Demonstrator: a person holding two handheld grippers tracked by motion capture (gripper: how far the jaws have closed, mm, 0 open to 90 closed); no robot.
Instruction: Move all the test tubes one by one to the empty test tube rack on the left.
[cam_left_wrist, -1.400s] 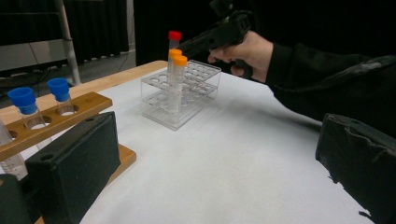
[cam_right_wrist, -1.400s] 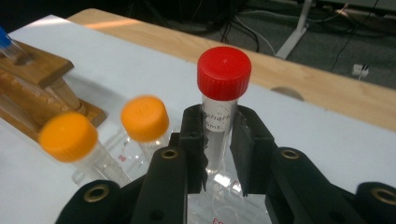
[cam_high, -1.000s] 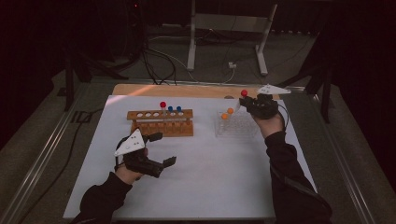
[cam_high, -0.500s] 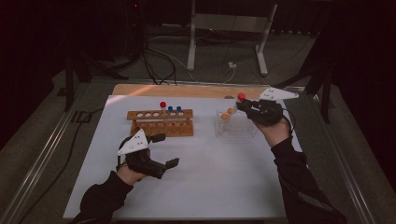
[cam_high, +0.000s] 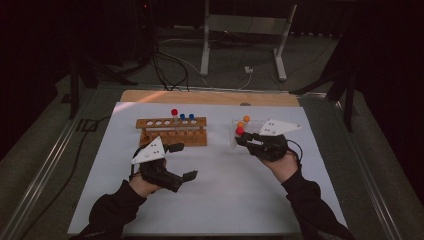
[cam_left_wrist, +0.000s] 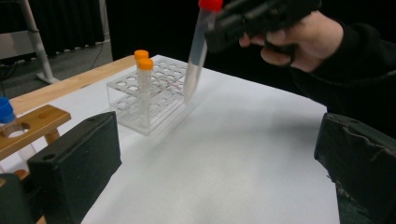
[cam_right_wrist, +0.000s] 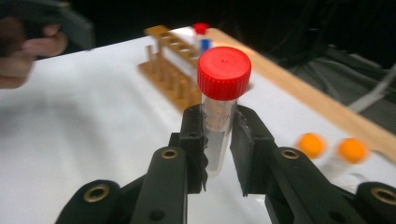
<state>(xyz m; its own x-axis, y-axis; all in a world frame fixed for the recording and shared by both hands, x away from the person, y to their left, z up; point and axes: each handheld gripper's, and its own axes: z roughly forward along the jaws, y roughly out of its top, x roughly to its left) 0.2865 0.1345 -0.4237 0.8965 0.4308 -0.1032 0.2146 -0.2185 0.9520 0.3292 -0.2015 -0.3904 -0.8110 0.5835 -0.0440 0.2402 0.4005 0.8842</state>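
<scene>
Right gripper (cam_right_wrist: 218, 140): jaws clamped on the red-capped tube (cam_right_wrist: 222, 100), pads just under the cap. Cap stands proud of the jaw tips, tube body runs down between them. Tube is clear of the table, tilted slightly; in the left gripper view (cam_left_wrist: 198, 51) its lower end hangs above the near edge of the clear rack (cam_left_wrist: 149, 100), not in any hole.

Clear rack sits just below and beyond the right jaws in the high view (cam_high: 245, 131). Two orange-capped tubes (cam_left_wrist: 142, 70) stand in it, side by side, to the right of the jaws in the right gripper view, blurred there.

Left gripper (cam_high: 181, 161): jaws wide open, nothing between them. Held low over bare white table (cam_high: 230, 200), well apart from the right gripper (cam_high: 242, 140). The left gripper's jaws point across toward the clear rack and the held tube.

Wooden rack (cam_high: 172, 131) lies just beyond the left jaws, between them and the far table edge. One red-capped tube (cam_high: 174, 114) and two blue-capped tubes (cam_high: 186, 118) stand in it; remaining holes toward its left end look empty. In the right gripper view the wooden rack is ahead of the jaws, behind the held cap.
</scene>
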